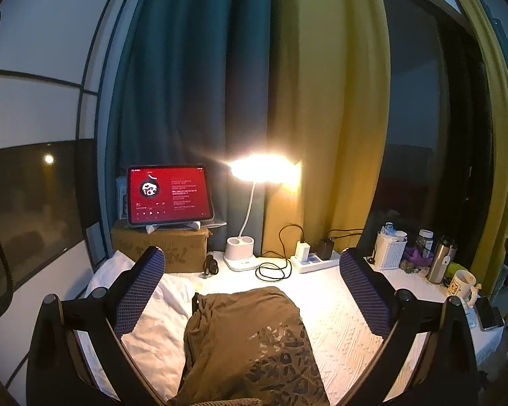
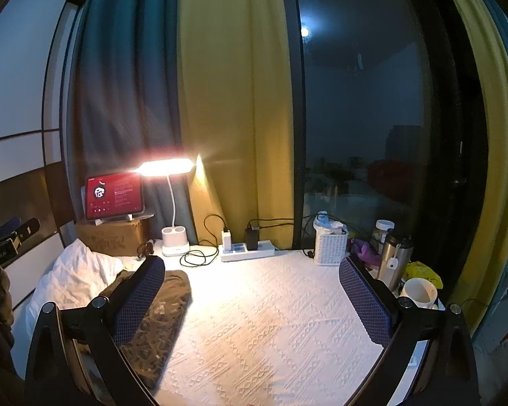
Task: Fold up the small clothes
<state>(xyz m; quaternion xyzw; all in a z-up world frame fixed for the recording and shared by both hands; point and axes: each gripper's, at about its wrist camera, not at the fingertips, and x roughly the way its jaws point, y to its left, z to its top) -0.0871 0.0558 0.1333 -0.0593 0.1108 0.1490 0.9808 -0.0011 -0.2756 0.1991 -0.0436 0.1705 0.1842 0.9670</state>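
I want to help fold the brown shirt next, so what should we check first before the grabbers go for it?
1. Left gripper open and empty: ok, both pads stand wide apart with nothing pressed between them.
2. Right gripper open and empty: ok, only bare tablecloth shows between its fingers.
3. Brown printed garment within reach: ok, it lies right under the left gripper.
4. Garment lying flat: not ok, it is bunched, and its left side rests on the white cloth.
5. Room to fold: ok, the tablecloth to the right of the garment is bare.
6. Black cable clear of the garment: ok, it lies farther back by the power strip.
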